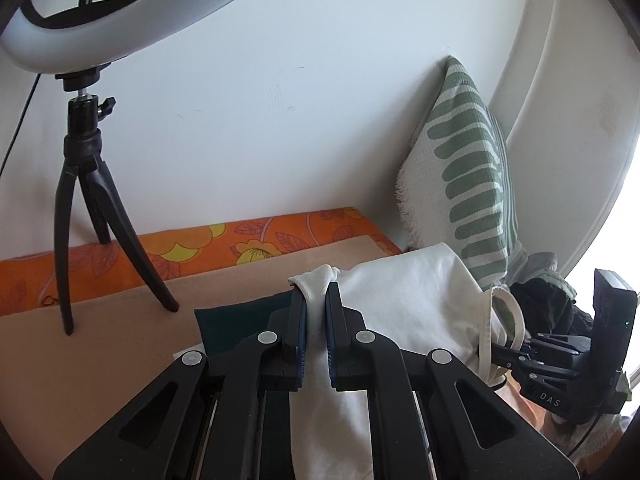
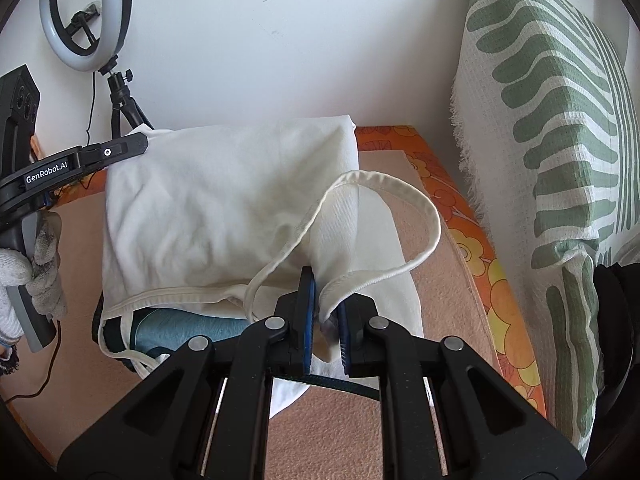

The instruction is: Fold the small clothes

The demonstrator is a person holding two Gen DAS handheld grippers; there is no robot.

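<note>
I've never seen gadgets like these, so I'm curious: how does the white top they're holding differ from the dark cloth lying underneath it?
The white top is pale cream with thin looping straps; the dark cloth is deep teal, no straps showing. The white top is pinched by the left gripper and the right gripper; the dark cloth lies flat on the beige mat, touched by neither. The top is mostly in view, the cloth largely covered by it. Both are soft fabric.

The black grippers (image 1: 316, 312) have blue pads and round silver screws. The hand (image 2: 38, 276) wears a grey-white knit glove.
</note>
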